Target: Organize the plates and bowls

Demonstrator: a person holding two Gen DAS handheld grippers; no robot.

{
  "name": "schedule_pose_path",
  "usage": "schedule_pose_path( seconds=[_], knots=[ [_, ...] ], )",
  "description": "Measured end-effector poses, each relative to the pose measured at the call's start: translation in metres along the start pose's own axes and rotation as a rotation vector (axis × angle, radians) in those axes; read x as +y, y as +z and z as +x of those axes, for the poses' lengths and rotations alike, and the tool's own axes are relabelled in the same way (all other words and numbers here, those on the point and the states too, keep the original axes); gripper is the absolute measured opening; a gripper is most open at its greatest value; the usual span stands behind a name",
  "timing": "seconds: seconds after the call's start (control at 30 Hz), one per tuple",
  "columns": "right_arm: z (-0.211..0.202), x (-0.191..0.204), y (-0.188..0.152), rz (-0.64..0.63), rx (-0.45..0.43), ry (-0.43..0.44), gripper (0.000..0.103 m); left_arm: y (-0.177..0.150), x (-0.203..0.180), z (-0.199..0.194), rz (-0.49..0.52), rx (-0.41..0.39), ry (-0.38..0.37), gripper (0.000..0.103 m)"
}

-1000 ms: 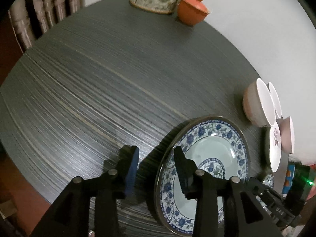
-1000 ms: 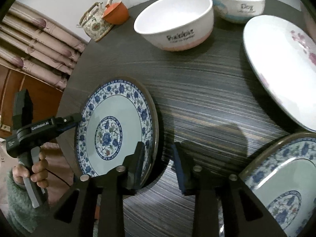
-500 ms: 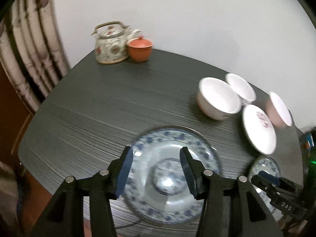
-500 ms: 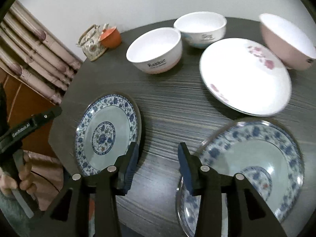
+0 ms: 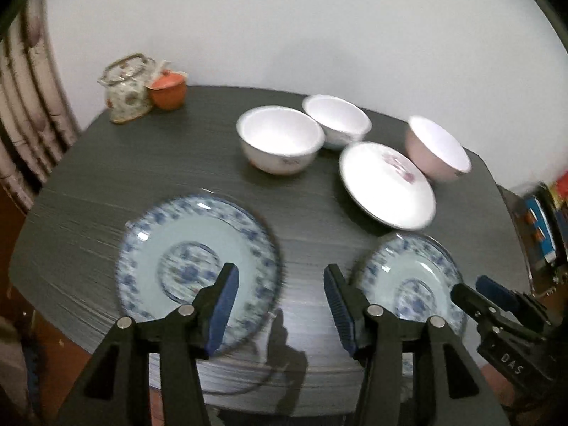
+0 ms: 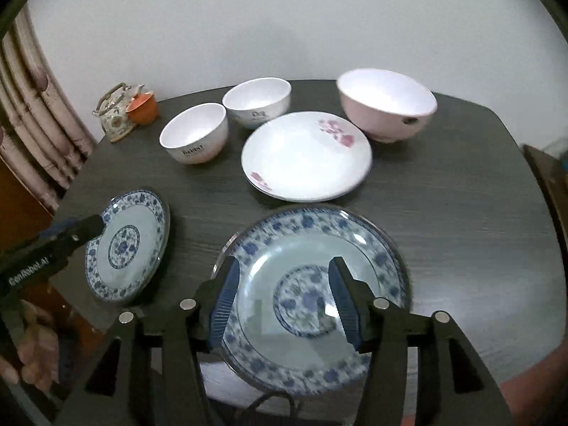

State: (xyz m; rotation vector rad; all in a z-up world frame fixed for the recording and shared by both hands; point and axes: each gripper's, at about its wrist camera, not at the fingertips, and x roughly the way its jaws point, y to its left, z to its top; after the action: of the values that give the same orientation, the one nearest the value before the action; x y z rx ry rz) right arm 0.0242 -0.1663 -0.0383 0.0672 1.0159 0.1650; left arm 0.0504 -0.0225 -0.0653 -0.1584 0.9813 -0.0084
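Both grippers have pulled back and up from the table [image 6: 461, 195], and their jaws have just been opening. Now the left gripper [image 5: 278, 305] and right gripper [image 6: 280, 298] hang half spread, nothing between them. One blue-patterned plate [image 5: 198, 248] lies lower left, its twin [image 6: 319, 284] lower centre; white plate [image 6: 305, 156] and three bowls behind. Glazed, rigid, slippery, breakable: pinch a plate at its rim
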Motion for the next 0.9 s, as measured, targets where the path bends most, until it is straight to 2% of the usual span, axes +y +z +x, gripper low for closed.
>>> schedule_pose_path(
  seconds=[0.17,0.4,0.63,0.83,0.9],
  knots=[
    [-0.009,-0.015,-0.013,0.015,-0.003,-0.034,0.05,-0.016,-0.025,0.009,0.038,0.044,-0.018,0.051],
    [-0.011,-0.03,-0.03,0.051,0.014,-0.017,0.05,-0.034,-0.052,0.015,0.09,0.077,-0.017,0.051],
    [-0.015,-0.044,-0.037,0.082,0.017,0.01,0.05,-0.037,-0.063,0.013,0.111,0.068,-0.052,0.052],
    [-0.018,-0.069,-0.037,0.127,0.029,0.105,0.05,-0.034,-0.057,0.019,0.079,0.093,-0.16,0.051],
    [-0.014,-0.081,-0.036,0.155,0.051,0.154,0.05,-0.031,-0.053,0.026,0.052,0.126,-0.211,0.051]
  ],
)
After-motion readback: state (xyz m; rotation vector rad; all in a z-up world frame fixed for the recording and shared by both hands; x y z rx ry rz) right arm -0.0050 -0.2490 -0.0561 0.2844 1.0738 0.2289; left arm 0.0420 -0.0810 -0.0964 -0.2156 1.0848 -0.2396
